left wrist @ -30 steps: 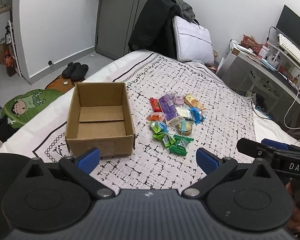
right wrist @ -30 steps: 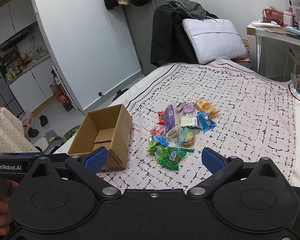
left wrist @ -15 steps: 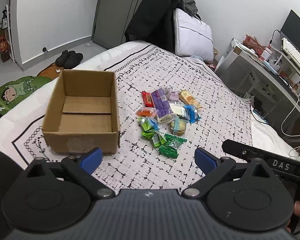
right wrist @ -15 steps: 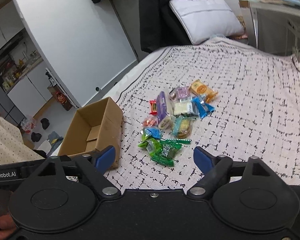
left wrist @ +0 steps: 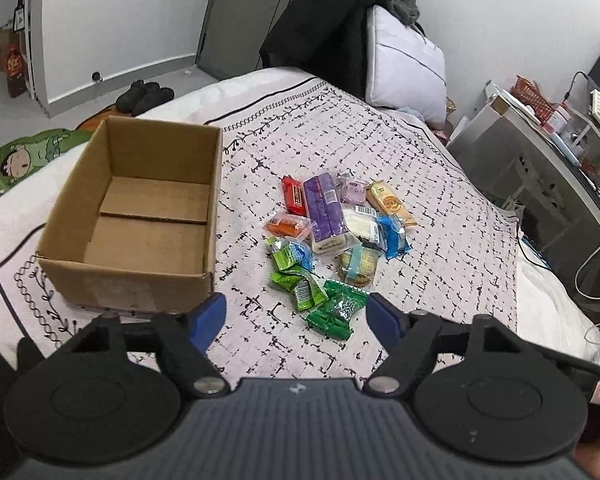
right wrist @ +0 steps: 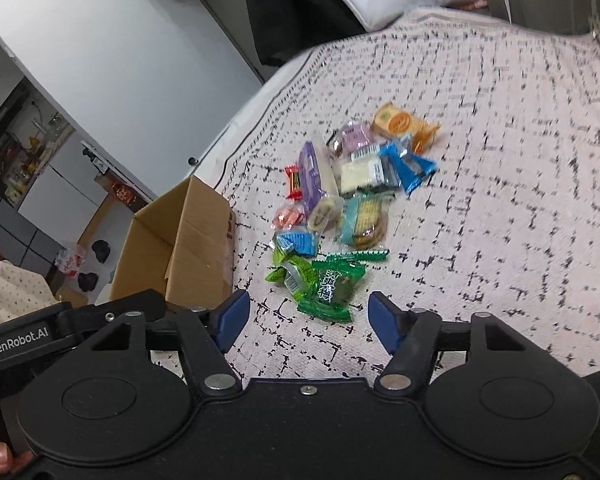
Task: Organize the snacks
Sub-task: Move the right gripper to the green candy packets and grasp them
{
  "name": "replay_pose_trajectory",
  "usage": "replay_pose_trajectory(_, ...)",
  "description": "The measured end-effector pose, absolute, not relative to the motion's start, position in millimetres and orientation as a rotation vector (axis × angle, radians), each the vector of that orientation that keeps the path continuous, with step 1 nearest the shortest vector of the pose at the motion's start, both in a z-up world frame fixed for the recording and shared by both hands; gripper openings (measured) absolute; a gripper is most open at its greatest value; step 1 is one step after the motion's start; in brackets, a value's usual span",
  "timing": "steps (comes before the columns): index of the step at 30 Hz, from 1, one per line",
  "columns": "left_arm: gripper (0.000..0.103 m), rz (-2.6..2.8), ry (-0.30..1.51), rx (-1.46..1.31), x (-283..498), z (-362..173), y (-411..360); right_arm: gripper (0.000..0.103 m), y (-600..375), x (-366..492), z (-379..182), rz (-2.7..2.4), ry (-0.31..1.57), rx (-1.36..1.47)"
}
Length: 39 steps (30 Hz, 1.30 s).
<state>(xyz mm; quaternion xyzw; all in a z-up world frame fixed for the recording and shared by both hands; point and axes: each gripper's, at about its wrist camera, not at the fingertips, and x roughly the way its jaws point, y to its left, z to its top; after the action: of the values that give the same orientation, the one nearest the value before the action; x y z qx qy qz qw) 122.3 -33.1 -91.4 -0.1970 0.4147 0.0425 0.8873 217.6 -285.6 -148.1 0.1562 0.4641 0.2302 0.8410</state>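
The bed [left wrist: 440,208], covered with a patterned white spread, is seen larger and nearer in both views than a second ago – both cameras have been brought down and forward toward it. The cardboard box [left wrist: 140,216] is shown empty at the left of the left-wrist frame; in the right-wrist view it is seen at lower left, partly behind the other tool.

The pile of snacks [left wrist: 332,232] lies on the spread just right of the box, apart from it, near the centre of both frames. Nothing has been moved into the box yet, so the sorting is judged to be at its very start.

The left gripper [left wrist: 296,316] is held low at the bottom of its frame; its jaws have just been closing and are now half spread, with nothing pressed between them. The right gripper [right wrist: 308,320] is likewise half spread after closing – the dark green packet [right wrist: 332,288] appears between its blue pads [right wrist: 382,322] in the picture, yet the pads are not touching it.

From this narrowing and descent, a first pick from the near edge of the pile is judged to be in preparation, the green packets [left wrist: 300,284] being closest.
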Motion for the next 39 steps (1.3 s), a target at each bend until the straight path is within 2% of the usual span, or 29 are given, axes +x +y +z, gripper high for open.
replay_pose_trajectory(8, 0.062, 0.095, 0.898, -0.441, 147, -112, -40, 0.053, -283, 241, -173, 0.483, 1.049, 0.4)
replay_pose_trajectory(13, 0.055, 0.104, 0.913, -0.475, 162, -124, -41, 0.05, -279, 256, -189, 0.499, 1.108, 0.45)
replay_pose_trajectory(31, 0.051, 0.167, 1.03, -0.57, 223, -178, -41, 0.046, -267, 290, -229, 0.459, 1.218, 0.466)
replay_pose_trajectory(39, 0.051, 0.215, 1.079, -0.602, 238, -204, -40, 0.025, -257, 296, -238, 0.477, 1.242, 0.438)
